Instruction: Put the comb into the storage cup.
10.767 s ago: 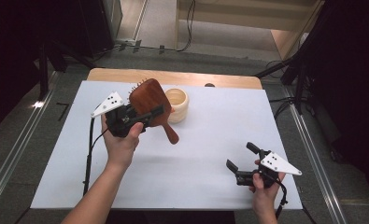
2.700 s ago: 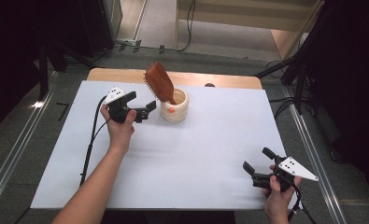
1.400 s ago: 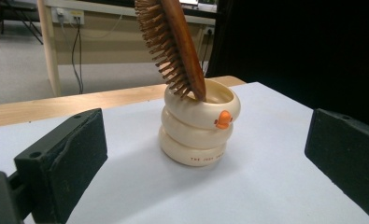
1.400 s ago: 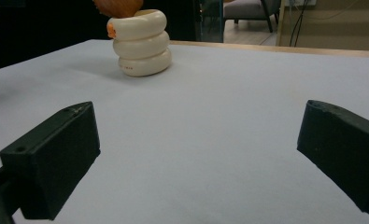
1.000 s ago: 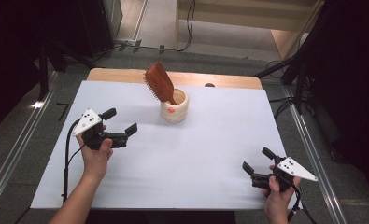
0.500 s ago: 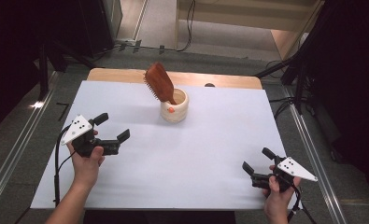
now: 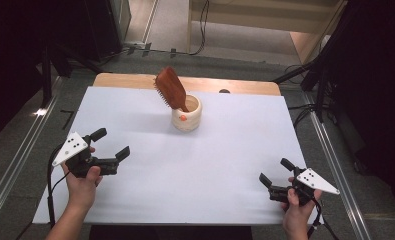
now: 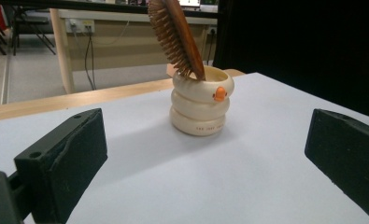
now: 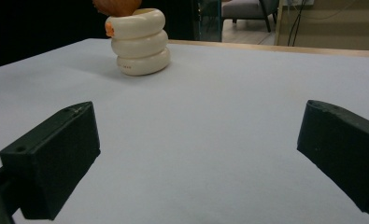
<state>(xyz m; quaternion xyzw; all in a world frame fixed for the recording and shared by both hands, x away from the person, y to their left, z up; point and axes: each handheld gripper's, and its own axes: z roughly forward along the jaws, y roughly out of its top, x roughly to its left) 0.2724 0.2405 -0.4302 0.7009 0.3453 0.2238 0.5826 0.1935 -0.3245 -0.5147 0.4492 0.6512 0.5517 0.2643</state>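
Two tongs rest low over the white table (image 7: 225, 165), each in one of the person's hands, and both stand with jaws spread wide and nothing between them. The table reaches out ahead of both tongs and lies bare between their jaws in the left and right gripper views.

Left tongs (image 7: 110, 145) sit at the table's near left part, jaws aimed forward and to the right. Right tongs (image 7: 276, 172) sit at the near right corner, jaws aimed forward and to the left. They are well apart from each other.

Ahead of both tongs, well apart from either, stands the cup (image 7: 187, 113), a cream holder shaped like three stacked rings with a small orange spot on its side. It is upright, about midway across the table and toward the far edge. From the left tongs it lies forward and a little to the right; from the right tongs, forward and to the left.

One brush (image 7: 169, 90), brown wood with bristles, stands in the cup with its handle down inside and its head tilted up and to the left, leaning on the rim.
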